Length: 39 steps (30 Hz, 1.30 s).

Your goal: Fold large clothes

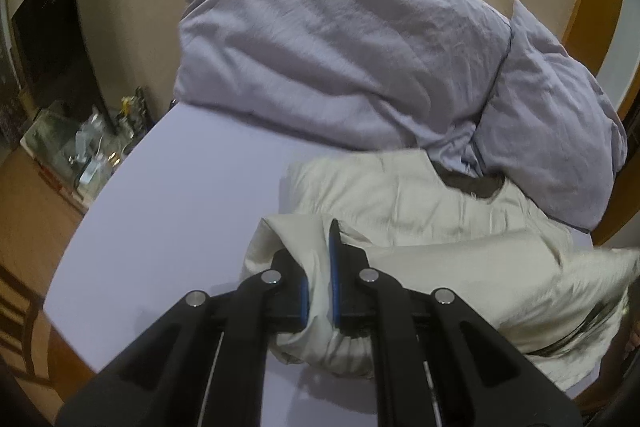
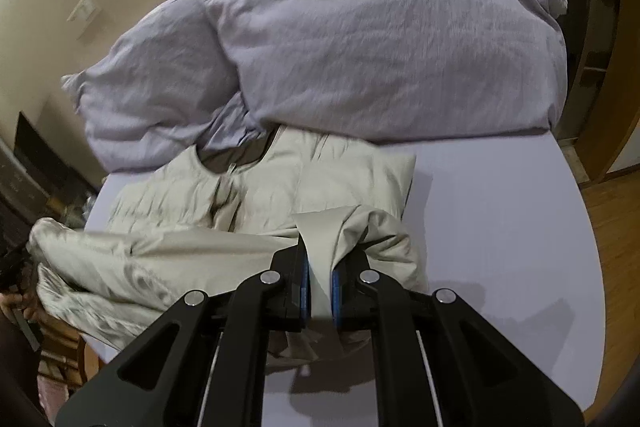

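Note:
A cream jacket lies on a lavender bed sheet, its collar toward the pillows. My left gripper is shut on a bunched hem corner of it, and fabric hangs below the jaws. In the right wrist view the same cream jacket spreads to the left. There my right gripper is shut on the other hem corner, with a flat fold of cloth pinched between the blue pads. Both held corners hang lifted above the sheet, and the cloth between them is stretched and blurred.
Two lavender pillows are piled against the wall behind the jacket. A cluttered low table stands left of the bed. Wooden floor and a door frame lie to the right. A hand shows at the left edge.

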Tool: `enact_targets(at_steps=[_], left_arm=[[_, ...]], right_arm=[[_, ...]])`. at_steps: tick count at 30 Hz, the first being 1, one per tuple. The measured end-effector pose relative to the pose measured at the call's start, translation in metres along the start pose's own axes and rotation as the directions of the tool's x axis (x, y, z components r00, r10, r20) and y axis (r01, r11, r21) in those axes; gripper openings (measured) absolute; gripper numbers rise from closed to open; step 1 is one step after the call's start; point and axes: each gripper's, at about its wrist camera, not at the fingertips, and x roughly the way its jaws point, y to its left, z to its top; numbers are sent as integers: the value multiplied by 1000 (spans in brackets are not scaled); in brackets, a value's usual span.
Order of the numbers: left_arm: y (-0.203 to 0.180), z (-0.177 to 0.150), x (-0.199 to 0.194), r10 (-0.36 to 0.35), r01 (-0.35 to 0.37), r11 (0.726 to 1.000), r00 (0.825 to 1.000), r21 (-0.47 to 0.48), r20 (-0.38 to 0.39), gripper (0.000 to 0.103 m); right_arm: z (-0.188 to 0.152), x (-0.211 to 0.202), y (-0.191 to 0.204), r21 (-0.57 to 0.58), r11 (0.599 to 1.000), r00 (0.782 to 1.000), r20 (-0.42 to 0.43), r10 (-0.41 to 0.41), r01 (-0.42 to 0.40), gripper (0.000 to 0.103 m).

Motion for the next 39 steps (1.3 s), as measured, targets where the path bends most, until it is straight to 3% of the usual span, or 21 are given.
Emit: enact_targets(at_steps=[12, 18, 24, 29, 34, 37, 39], left_arm=[[-30, 75, 104, -12, 15, 999, 998, 48, -54, 8], [-43, 95, 147, -1, 6, 998, 996, 64, -89, 9], [-45, 106, 186, -2, 8, 999, 991, 44, -134, 11], [-41, 111, 206, -17, 18, 1000, 982, 2, -187, 15], [-40, 117, 209, -28, 28, 1000, 977, -4, -210, 22], [-44, 121, 199, -33, 34, 999, 980, 2, -197, 33], [-47, 124, 191, -30, 32, 999, 984, 9, -177, 50]], right_arm=[[57, 78, -19, 136, 988, 996, -40, -75, 80, 9], [70, 116, -38, 235, 964, 990, -89, -109, 127, 10], [74, 136, -63, 378, 920, 991, -119, -64, 105, 13], [81, 124, -67, 391, 916, 992, -119, -43, 87, 24], [90, 96, -57, 341, 935, 994, -69, -81, 100, 48], [94, 76, -49, 305, 946, 994, -19, -110, 111, 59], [94, 63, -37, 264, 958, 994, 5, -113, 108, 59]])
